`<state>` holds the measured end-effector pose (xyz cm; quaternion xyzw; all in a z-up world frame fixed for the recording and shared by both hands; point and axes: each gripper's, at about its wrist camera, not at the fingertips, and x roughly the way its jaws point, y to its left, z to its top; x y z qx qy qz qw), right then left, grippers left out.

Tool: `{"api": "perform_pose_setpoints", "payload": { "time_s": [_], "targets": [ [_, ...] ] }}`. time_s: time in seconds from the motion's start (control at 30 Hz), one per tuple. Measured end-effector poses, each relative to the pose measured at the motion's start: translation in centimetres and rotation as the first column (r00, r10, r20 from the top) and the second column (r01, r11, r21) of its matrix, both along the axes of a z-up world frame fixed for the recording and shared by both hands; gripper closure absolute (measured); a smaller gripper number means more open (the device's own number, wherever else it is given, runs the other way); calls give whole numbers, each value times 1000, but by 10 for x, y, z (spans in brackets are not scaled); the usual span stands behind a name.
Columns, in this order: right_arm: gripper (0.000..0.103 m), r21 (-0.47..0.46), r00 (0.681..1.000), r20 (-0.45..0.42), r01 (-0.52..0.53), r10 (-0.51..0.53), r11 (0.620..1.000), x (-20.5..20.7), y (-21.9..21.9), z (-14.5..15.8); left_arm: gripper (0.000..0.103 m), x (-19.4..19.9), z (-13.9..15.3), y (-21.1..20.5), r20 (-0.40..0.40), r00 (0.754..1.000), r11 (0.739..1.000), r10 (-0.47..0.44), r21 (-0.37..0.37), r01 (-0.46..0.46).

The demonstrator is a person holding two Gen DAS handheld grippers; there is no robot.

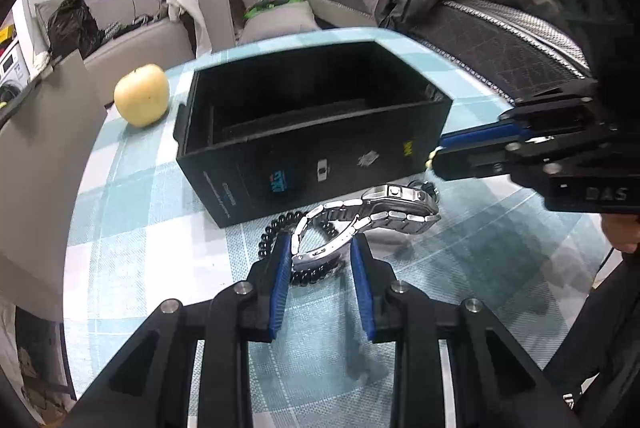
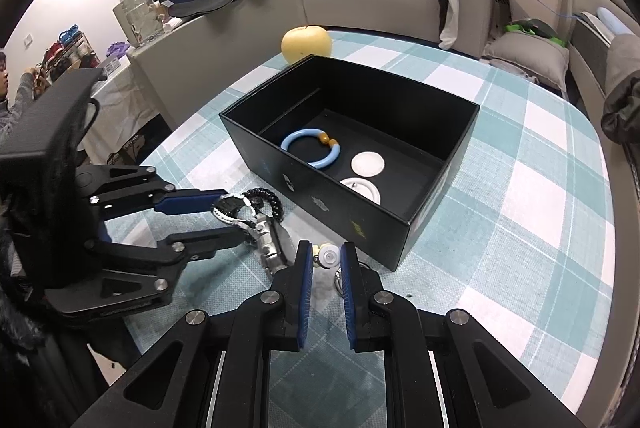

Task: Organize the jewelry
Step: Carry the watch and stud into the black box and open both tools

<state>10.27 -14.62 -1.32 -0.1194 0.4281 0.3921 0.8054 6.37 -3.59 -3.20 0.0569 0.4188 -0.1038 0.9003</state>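
Pinching the steel watch [image 1: 360, 216] band in my left tool [image 1: 320, 260], jaws narrow, over the black bead bracelet [image 1: 280, 236] on the bench [image 1: 160, 228]. Right view: right tool [image 2: 326, 260] shut on a small white charm [image 2: 329, 256] beside the black box [image 2: 360, 220] (blue ring [image 2: 310, 147] already inside). Risk: the watch snagging beads on lift.

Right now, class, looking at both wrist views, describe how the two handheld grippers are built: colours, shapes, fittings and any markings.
The left gripper and the right gripper are built alike: matte black angular linkage arms with triangular cut-outs, round silver pivot bolts at the joints, and two flat fingers lined with ribbed blue pads. In the left wrist view, the right gripper's black body carries pale embossed lettering, only partly legible. No cables are visible on either.
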Motion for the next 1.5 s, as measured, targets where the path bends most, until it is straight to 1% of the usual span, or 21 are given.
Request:
{"api": "perform_pose_setpoints", "payload": {
  "time_s": [0.13, 0.5, 0.77, 0.9, 1.03, 1.27, 1.5],
  "targets": [
    [90, 18, 1000, 12, 8, -9, 1000, 1, -2, 4, 79, -2, 8, 2, 27, 1000, 1000, -5, -21, 6],
    [90, 115, 996, 52, 61, -67, 992, 7, -15, 23, 79, 1, 30, 6, 113, 994, 997, 9, -71, -1],
    [90, 159, 992, 57, 105, -115, 982, 15, -15, 30, 79, 13, 45, 20, 166, 984, 992, 63, -114, -44],
    [90, 174, 990, 48, 124, -134, 977, 24, -12, 32, 79, 30, 47, 30, 170, 979, 987, 117, -131, -95],
    [90, 186, 987, 30, 151, -159, 971, 37, -8, 32, 79, 45, 41, 35, 164, 975, 984, 152, -123, -133],
    [90, 196, 979, -14, 203, -204, 959, 54, 2, 29, 79, 62, 28, 34, 130, 975, 981, 181, -97, -169],
    [90, 190, 968, -34, 249, -248, 950, 66, 12, 26, 79, 71, 21, 29, 111, 975, 980, 194, -74, -186]
  ]
}}
